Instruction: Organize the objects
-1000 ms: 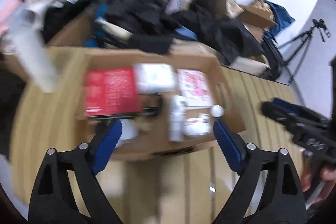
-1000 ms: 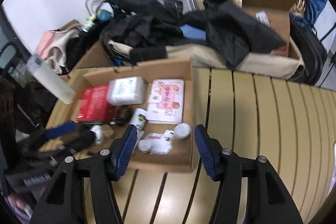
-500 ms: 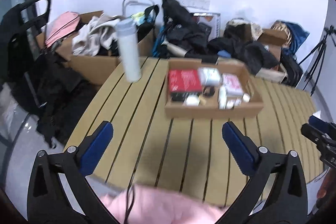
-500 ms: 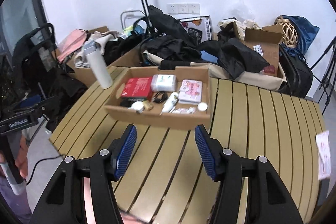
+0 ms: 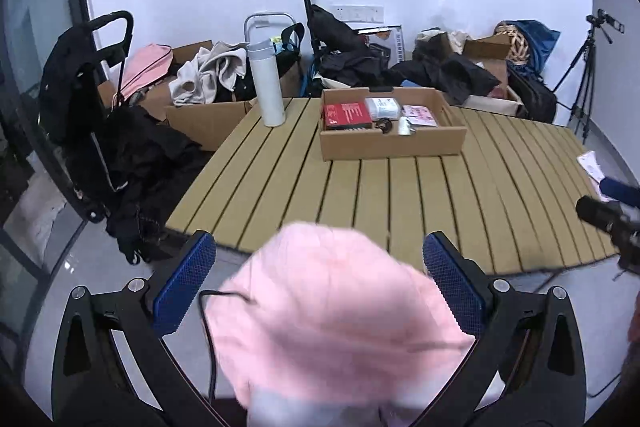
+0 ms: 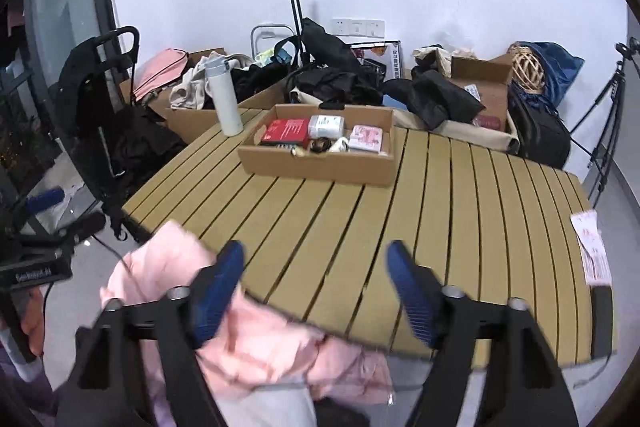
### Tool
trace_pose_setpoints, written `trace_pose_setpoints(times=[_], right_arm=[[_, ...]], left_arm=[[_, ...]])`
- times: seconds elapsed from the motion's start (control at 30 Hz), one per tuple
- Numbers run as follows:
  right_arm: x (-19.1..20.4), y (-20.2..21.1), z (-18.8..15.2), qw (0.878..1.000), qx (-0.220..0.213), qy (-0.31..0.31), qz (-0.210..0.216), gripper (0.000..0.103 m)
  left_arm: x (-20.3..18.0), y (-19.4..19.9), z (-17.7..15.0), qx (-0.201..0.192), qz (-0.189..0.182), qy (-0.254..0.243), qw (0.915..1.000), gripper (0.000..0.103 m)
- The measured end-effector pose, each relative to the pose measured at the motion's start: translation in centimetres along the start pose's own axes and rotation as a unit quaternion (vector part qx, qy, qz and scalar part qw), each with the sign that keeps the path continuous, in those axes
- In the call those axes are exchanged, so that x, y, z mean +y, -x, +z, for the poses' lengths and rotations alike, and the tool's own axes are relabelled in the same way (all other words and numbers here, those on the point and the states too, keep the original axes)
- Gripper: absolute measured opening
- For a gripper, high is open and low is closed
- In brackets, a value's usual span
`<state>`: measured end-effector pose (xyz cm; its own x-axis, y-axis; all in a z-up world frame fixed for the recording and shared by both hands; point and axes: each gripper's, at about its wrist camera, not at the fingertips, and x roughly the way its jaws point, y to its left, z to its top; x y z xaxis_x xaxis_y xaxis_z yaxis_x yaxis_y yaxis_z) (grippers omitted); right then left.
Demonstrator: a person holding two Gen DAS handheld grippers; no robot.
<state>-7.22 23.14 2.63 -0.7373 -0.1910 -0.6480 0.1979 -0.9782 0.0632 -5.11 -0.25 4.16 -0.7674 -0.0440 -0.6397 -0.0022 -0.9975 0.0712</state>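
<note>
A shallow cardboard tray point(image 5: 394, 147) point(image 6: 320, 167) sits on the far part of the slatted wooden table point(image 5: 400, 199) point(image 6: 360, 219). It holds a red box point(image 5: 346, 115) point(image 6: 286, 131), a white pack point(image 5: 382, 106) point(image 6: 327, 125), a pink pack point(image 5: 420, 115) point(image 6: 365, 138) and small items. My left gripper point(image 5: 318, 281) is open and empty, off the table's near edge, above pink clothing point(image 5: 340, 323). My right gripper point(image 6: 316, 287) is open and empty over the near edge. The left gripper's tips also show in the right wrist view point(image 6: 60, 211).
A white bottle point(image 5: 267, 83) point(image 6: 224, 99) stands at the table's far left. A paper slip point(image 6: 592, 247) lies at the right edge. Boxes, bags, dark clothes and a trolley crowd the floor behind the table. A tripod point(image 5: 584, 75) stands far right.
Both grippers have pulled far back from just over the tray to beyond the table's near edge. The tray now looks small and distant. Pink clothing has come into view below.
</note>
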Motion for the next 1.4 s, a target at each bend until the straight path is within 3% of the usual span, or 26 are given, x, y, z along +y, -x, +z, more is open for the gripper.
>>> trace_pose_setpoints(times=[0.13,0.23,0.5,1.4], right_arm=[[1.4,4.3,-4.9,0.999,-0.039,-0.028,0.01,0.082],[2.5,5.3,-6.3,0.999,-0.037,0.0,-0.002,0.082],[2.5,6.7,-6.1,0.998,-0.061,-0.01,-0.008,0.082],[3.1,6.1,-6.6,0.999,-0.052,0.002,-0.001,0.082]], left_arm=[[-0.5,3.9,-3.2,-0.03,-0.01,-0.004,0.9995,0.103],[-1.6,5.0,-4.9,-0.035,-0.002,-0.04,0.9986,0.103],[-1.6,6.2,-4.7,-0.046,-0.011,-0.022,0.9986,0.103],[-1.2,4.8,-5.2,-0.016,-0.023,-0.005,0.9996,0.103]])
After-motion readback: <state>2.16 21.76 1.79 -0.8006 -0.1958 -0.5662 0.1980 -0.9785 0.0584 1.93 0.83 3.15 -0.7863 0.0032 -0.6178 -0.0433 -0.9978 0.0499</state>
